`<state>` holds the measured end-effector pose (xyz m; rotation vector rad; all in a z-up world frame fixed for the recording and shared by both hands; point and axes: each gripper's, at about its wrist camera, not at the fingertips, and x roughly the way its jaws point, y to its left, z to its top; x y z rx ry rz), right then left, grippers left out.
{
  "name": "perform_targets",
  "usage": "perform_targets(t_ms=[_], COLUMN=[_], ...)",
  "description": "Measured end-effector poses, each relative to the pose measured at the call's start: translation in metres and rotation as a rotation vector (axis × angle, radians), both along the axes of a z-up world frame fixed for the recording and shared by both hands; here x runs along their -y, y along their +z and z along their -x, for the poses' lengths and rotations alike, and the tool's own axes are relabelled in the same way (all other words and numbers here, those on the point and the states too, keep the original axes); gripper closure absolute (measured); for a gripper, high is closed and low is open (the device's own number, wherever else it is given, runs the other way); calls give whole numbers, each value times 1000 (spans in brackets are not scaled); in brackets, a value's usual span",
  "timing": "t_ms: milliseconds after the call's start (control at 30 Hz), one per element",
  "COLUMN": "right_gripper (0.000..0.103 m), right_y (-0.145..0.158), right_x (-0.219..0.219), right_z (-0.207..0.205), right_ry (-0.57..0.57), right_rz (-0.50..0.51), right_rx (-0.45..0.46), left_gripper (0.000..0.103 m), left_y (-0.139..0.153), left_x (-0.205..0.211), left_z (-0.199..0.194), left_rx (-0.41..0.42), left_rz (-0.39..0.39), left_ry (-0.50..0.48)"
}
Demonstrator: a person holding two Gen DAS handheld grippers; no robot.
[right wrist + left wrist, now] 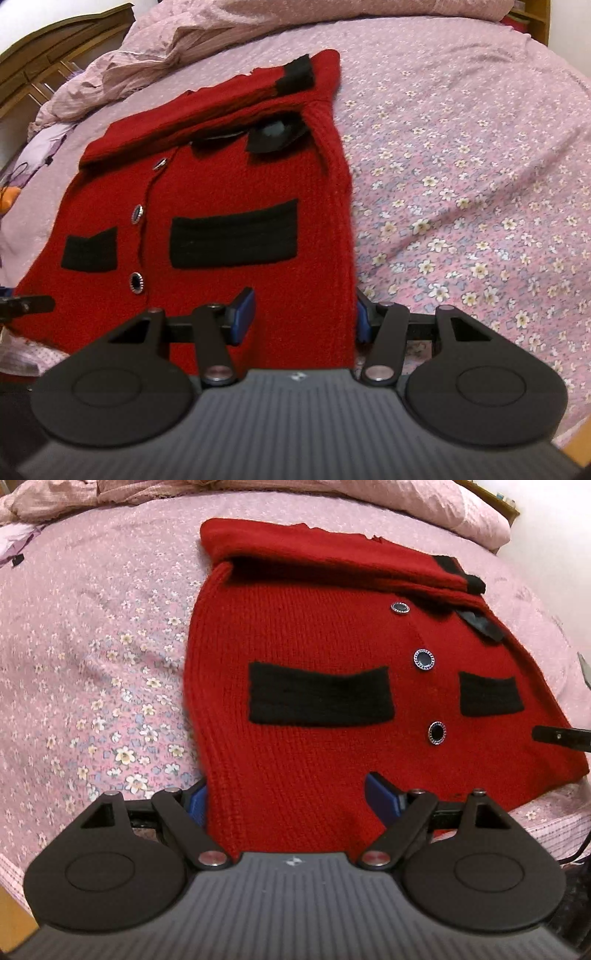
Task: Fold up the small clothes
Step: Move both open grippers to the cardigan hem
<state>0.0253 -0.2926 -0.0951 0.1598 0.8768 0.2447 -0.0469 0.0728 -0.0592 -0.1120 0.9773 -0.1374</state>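
A red knit cardigan (pixel 317 627) with black pockets and dark round buttons lies flat on the pink flowered bedsheet (pixel 92 646), its sleeves folded across the top. My left gripper (pixel 290 799) is open wide over the hem's near left corner. One blue pad (pixel 195 801) is just off the cardigan's side edge and the other rests over the knit. In the right wrist view the cardigan (pixel 221 177) fills the left half. My right gripper (pixel 303 319) stands open astride the hem's right corner, the fabric lying flat and unpinched between its pads.
A crumpled pink quilt (pixel 155 62) is heaped at the head of the bed beside a wooden headboard (pixel 55 48). Printed cloth (pixel 22 177) lies at the far left. Flowered sheet (pixel 461 184) stretches right of the cardigan. The bed's edge is close below both grippers.
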Motion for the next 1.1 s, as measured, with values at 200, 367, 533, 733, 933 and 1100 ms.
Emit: perform_targets(t_ms=[200, 367, 533, 733, 933, 1100], right_gripper=[48, 48, 48, 48, 48, 51], right_y=[-3, -7, -9, -10, -9, -9], right_x=[0, 1, 0, -2, -5, -5], right_z=[0, -3, -5, -5, -7, -7], right_ry=[21, 39, 51, 56, 68, 76], right_rz=[-27, -53, -54, -46, -32, -36], right_rx=[-11, -17, -11, -12, -20, -17], left_gripper=[18, 18, 18, 18, 18, 27], left_y=[-6, -12, -16, -18, -18, -19], left_x=[-1, -2, -1, 3, 9, 14], left_z=[-6, -13, -16, -16, -13, -11], left_rx=[11, 16, 19, 29, 16, 3], left_rz=[-16, -25, -31, -46, -65, -78], left_ry=[-13, -26, -32, -38, -63, -89])
